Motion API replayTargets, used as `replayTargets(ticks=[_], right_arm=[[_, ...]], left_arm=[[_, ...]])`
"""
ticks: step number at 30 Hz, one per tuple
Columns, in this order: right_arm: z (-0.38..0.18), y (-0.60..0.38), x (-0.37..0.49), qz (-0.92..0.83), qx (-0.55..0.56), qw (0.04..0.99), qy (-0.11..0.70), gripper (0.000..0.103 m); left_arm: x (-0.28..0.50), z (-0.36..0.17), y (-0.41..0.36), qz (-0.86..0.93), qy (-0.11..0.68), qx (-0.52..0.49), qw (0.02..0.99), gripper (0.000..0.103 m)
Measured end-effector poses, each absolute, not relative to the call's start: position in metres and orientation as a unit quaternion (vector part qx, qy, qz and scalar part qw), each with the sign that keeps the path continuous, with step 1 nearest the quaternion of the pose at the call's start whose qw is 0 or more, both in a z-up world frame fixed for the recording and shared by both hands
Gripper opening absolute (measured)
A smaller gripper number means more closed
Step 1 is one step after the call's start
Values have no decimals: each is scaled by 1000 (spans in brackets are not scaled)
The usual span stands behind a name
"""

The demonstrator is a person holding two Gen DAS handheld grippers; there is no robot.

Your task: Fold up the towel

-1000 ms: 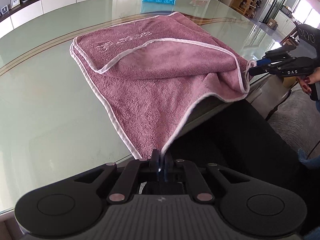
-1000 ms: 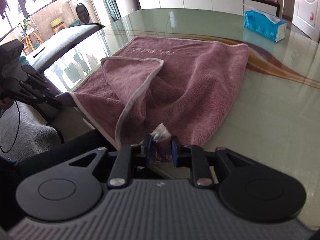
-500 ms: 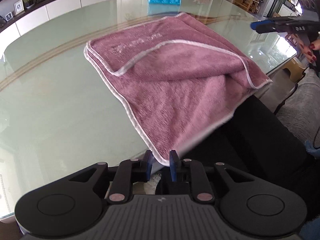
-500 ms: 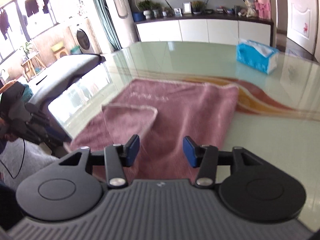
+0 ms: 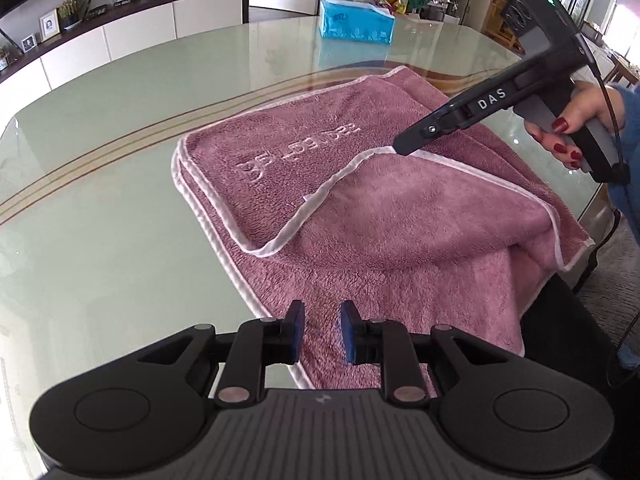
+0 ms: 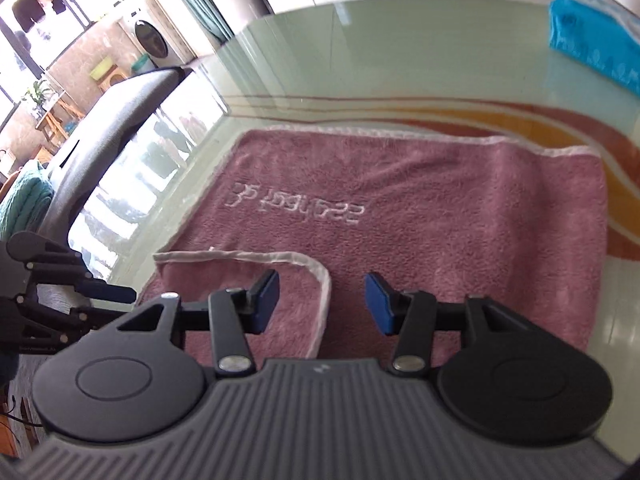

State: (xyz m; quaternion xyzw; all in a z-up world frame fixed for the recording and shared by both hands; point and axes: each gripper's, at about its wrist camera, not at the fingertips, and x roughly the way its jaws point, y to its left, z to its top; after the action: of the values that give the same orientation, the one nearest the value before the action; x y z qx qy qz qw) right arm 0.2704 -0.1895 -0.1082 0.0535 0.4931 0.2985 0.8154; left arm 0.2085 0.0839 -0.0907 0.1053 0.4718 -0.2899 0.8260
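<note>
1. Towel (image 5: 384, 216): pink pile with a white border and stitched lettering, lying on the glass table (image 5: 100, 152) at its near right side. One part is doubled back over the rest, and the near right edge hangs slightly past the table rim.
2. Left gripper (image 5: 320, 330): blue-padded jaws parted by a narrow gap with nothing between them. It hovers above the near edge of the towel; contact with the cloth cannot be judged.
3. Right gripper (image 6: 322, 304): jaws spread wide and empty. In its own view the white hem of the folded-back flap runs between the two pads (image 6: 266, 300) without being pinched.
4. In the left wrist view the right gripper's tip sits at the peak of that flap's hem, gripped by a hand (image 5: 572, 124) with red nails.
5. Tissue box (image 5: 356, 22): blue, on the far side of the table, well apart from the towel.
</note>
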Motion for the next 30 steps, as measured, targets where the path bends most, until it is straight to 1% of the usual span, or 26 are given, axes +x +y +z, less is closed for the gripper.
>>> replayTargets(ticks=[2, 3, 4, 6, 9, 10, 13, 18, 25, 27, 30], right_arm=[[-110, -189, 271, 307, 57, 810, 497, 45], [-110, -190, 270, 312, 59, 807, 497, 39], [-111, -190, 270, 322, 65, 802, 499, 29], [-109, -189, 267, 337, 76, 793, 502, 24], [-105, -183, 262, 345, 63, 796, 494, 11], [-105, -181, 260, 342, 55, 799, 491, 10], [-101, -177, 255, 331, 30, 812, 480, 6], [-83, -180, 245, 318, -2, 839, 441, 4], [-55, -205, 243, 306, 11, 862, 405, 3], [-52, -209, 242, 312, 28, 860, 403, 3], [-54, -196, 235, 334, 25, 852, 402, 4]], left_arm=[[213, -96, 83, -289, 479, 104, 822, 23], [215, -98, 83, -289, 481, 103, 821, 23], [217, -99, 84, -290, 483, 100, 821, 23], [219, -100, 86, -292, 483, 94, 820, 23], [221, -100, 85, -294, 484, 94, 819, 23], [222, -100, 84, -294, 484, 96, 818, 23], [222, -100, 83, -294, 485, 100, 818, 23], [222, -100, 82, -294, 486, 104, 817, 24], [222, -100, 80, -294, 487, 107, 815, 29], [221, -100, 79, -294, 488, 105, 815, 32], [221, -100, 80, -292, 489, 101, 816, 32]])
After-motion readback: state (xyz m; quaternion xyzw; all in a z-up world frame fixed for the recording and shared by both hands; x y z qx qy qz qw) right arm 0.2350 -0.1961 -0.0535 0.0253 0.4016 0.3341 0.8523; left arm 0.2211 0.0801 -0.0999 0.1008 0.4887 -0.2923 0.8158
